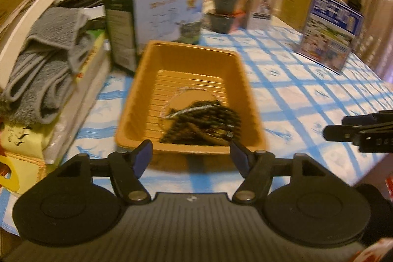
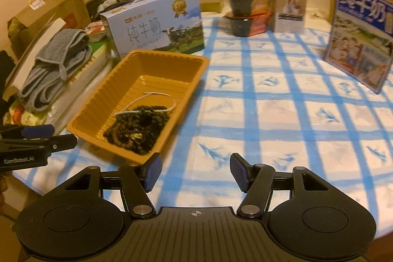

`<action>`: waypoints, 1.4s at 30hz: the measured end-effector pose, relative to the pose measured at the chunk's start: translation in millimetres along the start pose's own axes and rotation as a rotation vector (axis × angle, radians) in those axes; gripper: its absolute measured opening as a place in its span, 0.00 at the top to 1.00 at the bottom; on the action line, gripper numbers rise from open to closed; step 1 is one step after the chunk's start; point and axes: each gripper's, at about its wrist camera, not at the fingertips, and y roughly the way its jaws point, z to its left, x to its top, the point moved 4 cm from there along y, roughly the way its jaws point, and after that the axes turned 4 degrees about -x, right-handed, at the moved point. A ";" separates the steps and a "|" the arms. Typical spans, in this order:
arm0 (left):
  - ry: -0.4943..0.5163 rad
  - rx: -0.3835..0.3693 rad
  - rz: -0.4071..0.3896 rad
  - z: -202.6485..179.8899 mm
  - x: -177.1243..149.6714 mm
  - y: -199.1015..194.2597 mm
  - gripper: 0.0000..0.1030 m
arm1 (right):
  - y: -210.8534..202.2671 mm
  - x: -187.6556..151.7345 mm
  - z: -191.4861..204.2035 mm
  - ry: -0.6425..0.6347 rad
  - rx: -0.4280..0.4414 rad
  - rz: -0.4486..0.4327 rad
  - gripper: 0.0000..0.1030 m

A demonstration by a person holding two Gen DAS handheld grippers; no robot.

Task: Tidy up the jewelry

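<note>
Left wrist view shows me the grey towel (image 1: pixel 46 65) folded on a stack at the counter's left edge, then the tan tray (image 1: pixel 137 100) just ahead of my left hand-held gripper (image 1: pixel 191 158), whose jaws stand apart with nothing between them. Dark bead strings (image 1: pixel 203 124) with a pale cord lie heaped in the tray's near end. From the right wrist view, that tray (image 2: pixel 103 100) sits toward the left of the blue-checked counter (image 2: pixel 270 114), beads (image 2: pixel 137 129) inside, and my right hand-held gripper (image 2: pixel 195 172) hangs released over bare cloth, empty.
</note>
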 end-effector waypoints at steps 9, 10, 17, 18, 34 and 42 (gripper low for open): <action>0.068 -0.063 0.019 -50.5 -12.9 -17.0 0.18 | -38.8 -29.1 -13.4 0.110 -0.052 -0.027 0.40; 0.079 -0.063 0.018 -55.6 -14.5 -18.6 0.15 | -42.8 -31.1 -14.8 0.117 -0.060 -0.029 0.40; 0.177 -0.032 -0.021 -84.1 -24.6 -28.3 0.11 | -68.8 -50.5 -22.3 0.121 -0.135 -0.046 0.40; 0.180 -0.040 -0.020 -87.4 -24.8 -29.1 0.11 | -71.6 -52.7 -23.5 0.121 -0.141 -0.050 0.40; 0.122 -0.125 0.054 -111.4 -27.9 -32.5 0.12 | -97.7 -77.5 -40.9 0.194 -0.098 -0.048 0.40; 0.127 -0.115 0.060 -112.8 -28.5 -29.9 0.12 | -97.4 -77.8 -42.3 0.202 -0.084 -0.043 0.40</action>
